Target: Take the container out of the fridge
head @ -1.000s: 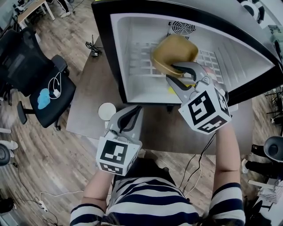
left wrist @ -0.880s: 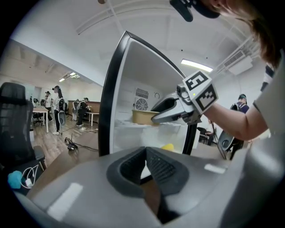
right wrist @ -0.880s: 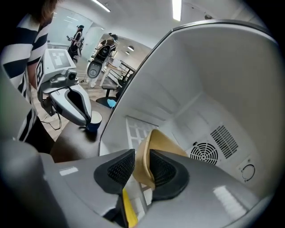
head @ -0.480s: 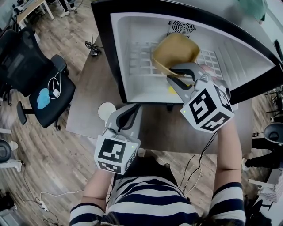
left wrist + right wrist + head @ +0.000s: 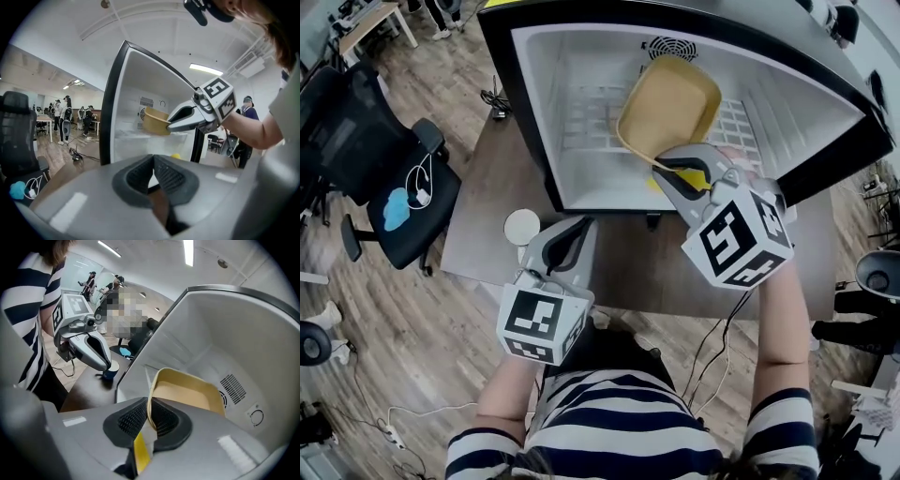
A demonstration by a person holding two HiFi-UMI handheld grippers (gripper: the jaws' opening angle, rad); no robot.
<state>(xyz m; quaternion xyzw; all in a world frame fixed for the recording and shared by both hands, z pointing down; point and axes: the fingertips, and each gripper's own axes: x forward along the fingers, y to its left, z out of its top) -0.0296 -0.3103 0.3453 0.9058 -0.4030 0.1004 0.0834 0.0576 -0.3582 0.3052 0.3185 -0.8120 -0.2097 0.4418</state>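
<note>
Now jaws closing on container (image 5: 667, 103) rim.

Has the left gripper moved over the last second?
No, not noticeably. In the head view the left gripper sits at the same spot just right of the cup on the table, jaws shut and empty.

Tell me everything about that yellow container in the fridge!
The container is tan-yellow and may be plastic or pressed paper. It has rounded corners, a thin rim, no lid and nothing inside. It sits inside the white fridge, near the back wall. The right gripper is closing its jaws on the near rim, one pad inside and one outside.
</note>
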